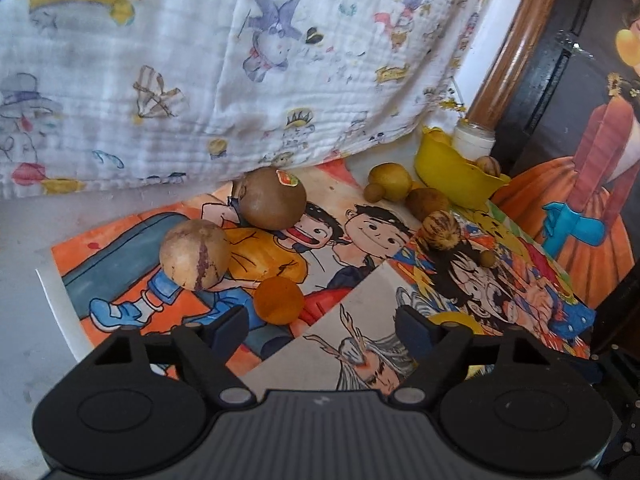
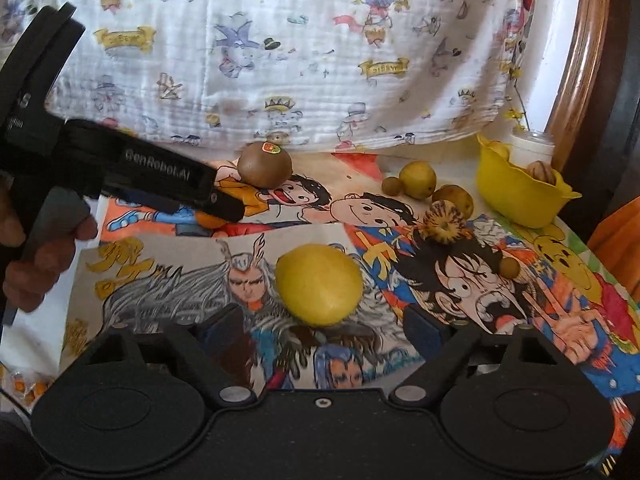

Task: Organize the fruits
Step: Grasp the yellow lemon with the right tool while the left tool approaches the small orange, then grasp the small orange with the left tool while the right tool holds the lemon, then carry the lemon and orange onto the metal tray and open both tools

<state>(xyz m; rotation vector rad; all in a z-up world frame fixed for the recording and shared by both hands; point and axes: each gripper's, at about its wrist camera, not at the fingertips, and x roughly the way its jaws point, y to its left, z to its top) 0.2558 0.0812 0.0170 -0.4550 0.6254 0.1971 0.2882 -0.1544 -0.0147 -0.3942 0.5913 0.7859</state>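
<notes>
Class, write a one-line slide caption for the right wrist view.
Open right gripper faces a yellow fruit on cartoon drawings, yellow bowl beyond.

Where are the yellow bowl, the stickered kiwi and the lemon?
yellow bowl (image 2: 516,196): right wrist view, outer front wall.
stickered kiwi (image 2: 262,168): right wrist view, brown skin below the sticker.
lemon (image 2: 318,284): right wrist view, middle of rind.

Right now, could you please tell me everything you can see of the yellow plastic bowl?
The yellow plastic bowl is glossy and opaque, with a wavy rim rising to a pointed lip. It stands upright at the far right of the cartoon drawings, beside a white jar. At least one tan, streaked fruit lies inside. Neither tool touches it.
</notes>
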